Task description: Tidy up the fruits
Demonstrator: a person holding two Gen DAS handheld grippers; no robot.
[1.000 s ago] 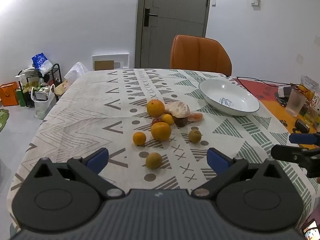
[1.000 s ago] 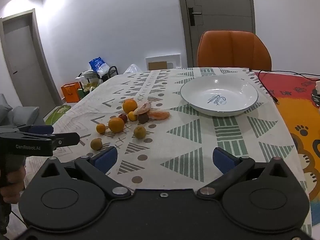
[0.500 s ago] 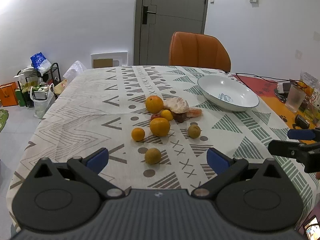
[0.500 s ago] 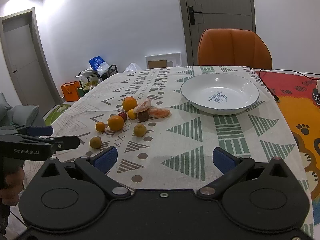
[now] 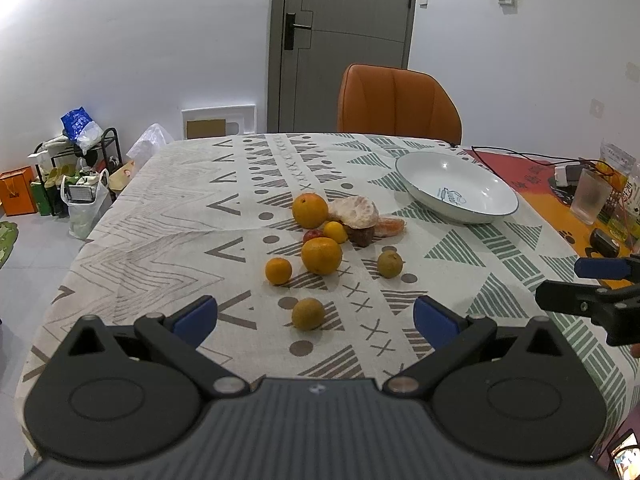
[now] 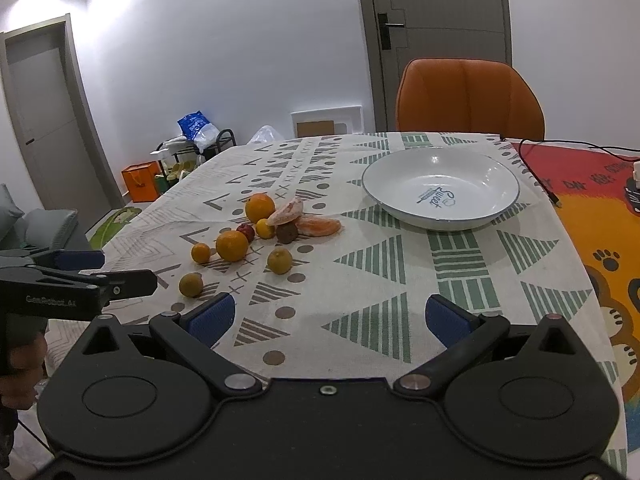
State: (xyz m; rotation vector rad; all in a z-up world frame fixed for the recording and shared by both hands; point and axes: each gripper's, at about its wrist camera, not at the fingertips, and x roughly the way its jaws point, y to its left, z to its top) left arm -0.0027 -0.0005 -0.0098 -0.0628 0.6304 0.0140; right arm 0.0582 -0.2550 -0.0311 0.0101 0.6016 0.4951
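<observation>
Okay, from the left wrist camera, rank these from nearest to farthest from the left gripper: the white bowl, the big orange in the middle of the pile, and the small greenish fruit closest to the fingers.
1. Small greenish fruit: nearest, just ahead between the open fingers of the left gripper.
2. Big orange: further in, mid-pile.
3. White bowl: farthest, off to the right.

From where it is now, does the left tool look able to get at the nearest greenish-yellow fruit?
Probably yes. The left tool is open and empty, and the nearest fruit lies alone on the cloth straight ahead, clear of the other fruit.
</observation>
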